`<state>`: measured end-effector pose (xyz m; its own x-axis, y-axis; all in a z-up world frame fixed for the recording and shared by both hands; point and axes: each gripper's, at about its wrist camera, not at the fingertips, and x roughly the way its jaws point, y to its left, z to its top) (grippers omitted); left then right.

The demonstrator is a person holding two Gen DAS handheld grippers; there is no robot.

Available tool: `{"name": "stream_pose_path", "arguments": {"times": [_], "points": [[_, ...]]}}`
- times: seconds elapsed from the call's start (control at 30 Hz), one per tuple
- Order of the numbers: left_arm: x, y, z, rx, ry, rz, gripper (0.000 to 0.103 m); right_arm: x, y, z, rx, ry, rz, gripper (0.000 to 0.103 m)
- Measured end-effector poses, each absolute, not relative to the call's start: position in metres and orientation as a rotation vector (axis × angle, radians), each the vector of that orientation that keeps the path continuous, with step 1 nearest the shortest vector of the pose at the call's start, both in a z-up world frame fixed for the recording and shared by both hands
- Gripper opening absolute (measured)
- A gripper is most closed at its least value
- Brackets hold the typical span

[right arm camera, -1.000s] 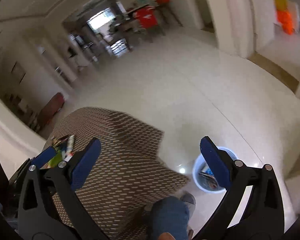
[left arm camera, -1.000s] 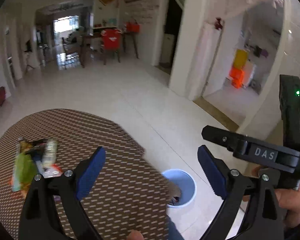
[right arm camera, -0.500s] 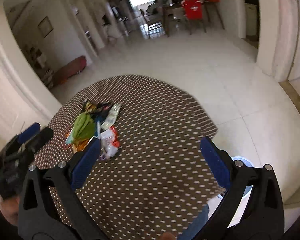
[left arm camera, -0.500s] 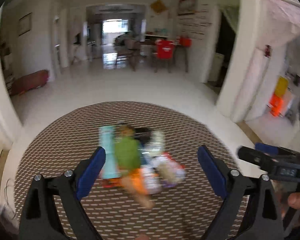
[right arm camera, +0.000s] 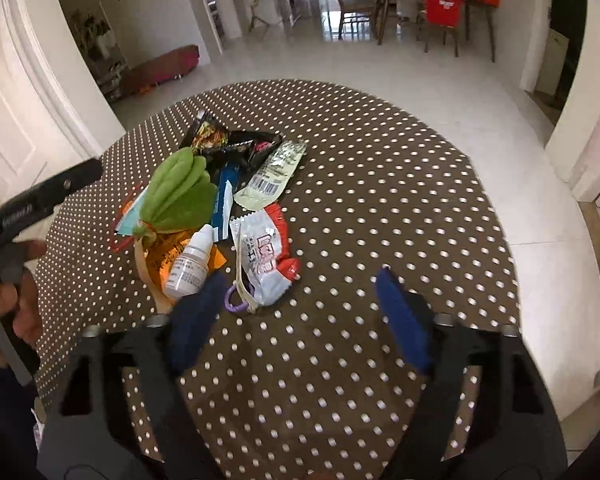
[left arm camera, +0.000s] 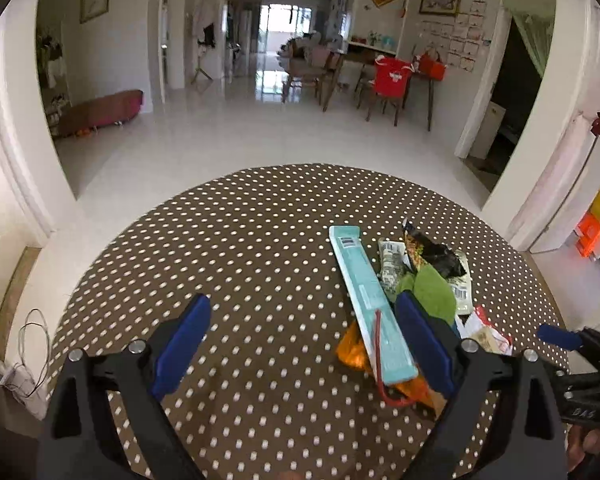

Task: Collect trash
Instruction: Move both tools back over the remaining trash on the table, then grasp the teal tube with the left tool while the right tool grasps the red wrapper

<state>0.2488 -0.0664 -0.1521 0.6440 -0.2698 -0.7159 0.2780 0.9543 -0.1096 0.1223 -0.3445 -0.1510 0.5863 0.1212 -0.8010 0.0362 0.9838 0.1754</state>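
Observation:
A pile of trash lies on the round table with a brown dotted cloth (left arm camera: 240, 260). In the left wrist view it holds a long teal box (left arm camera: 364, 300), a green wrapper (left arm camera: 432, 292) and an orange wrapper (left arm camera: 350, 350). My left gripper (left arm camera: 300, 336) hangs open over bare cloth, its right finger just beside the box. In the right wrist view I see the green wrapper (right arm camera: 180, 196), a small white bottle (right arm camera: 192, 264) and a red-and-white packet (right arm camera: 266, 252). My right gripper (right arm camera: 300, 312) is above the cloth to the pile's right, its jaws closing with nothing between them.
A black wrapper (right arm camera: 228, 140), a pale sachet (right arm camera: 274, 176) and a purple ring (right arm camera: 236, 302) also belong to the pile. A hand (right arm camera: 20, 300) shows at the left edge. Beyond the table lie white floor tiles, chairs (left arm camera: 388, 80) and a doorway.
Both views swung from the floor and the blue bin back over the table. The trash pile slid to the right in the left wrist view. The right jaws stand narrower than before.

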Motion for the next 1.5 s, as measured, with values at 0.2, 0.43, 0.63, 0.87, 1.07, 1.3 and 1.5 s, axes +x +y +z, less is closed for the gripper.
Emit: {"name": "stream_pose_path", "arguments": {"times": [0.2, 0.43, 0.63, 0.87, 1.07, 1.3, 1.5], "points": [[0.28, -0.09, -0.176, 0.071, 0.881, -0.349, 0.091, 0.135, -0.35, -0.156, 0.215, 0.932, 0.043, 0.055], [0.301, -0.114, -0.205, 0.135, 0.952, -0.389, 0.07, 0.146, -0.334, -0.167, 0.148, 0.985, 0.131, 0.038], [0.291, -0.11, -0.203, 0.11, 0.955, -0.441, 0.027, 0.144, -0.311, -0.167, 0.082, 0.976, 0.182, 0.016], [0.261, -0.068, -0.199, 0.049, 0.896, -0.394, 0.027, 0.117, -0.348, -0.156, 0.253, 0.9, 0.156, 0.015], [0.226, -0.046, -0.174, -0.005, 0.796, -0.361, 0.027, 0.089, -0.38, -0.142, 0.344, 0.845, 0.133, 0.015], [0.185, -0.06, -0.135, -0.017, 0.718, -0.434, 0.027, 0.05, -0.431, -0.113, 0.384, 0.777, 0.091, 0.015], [0.143, -0.131, -0.117, -0.005, 0.696, -0.574, 0.027, 0.012, -0.483, -0.095, 0.439, 0.707, 0.015, 0.015]]}}
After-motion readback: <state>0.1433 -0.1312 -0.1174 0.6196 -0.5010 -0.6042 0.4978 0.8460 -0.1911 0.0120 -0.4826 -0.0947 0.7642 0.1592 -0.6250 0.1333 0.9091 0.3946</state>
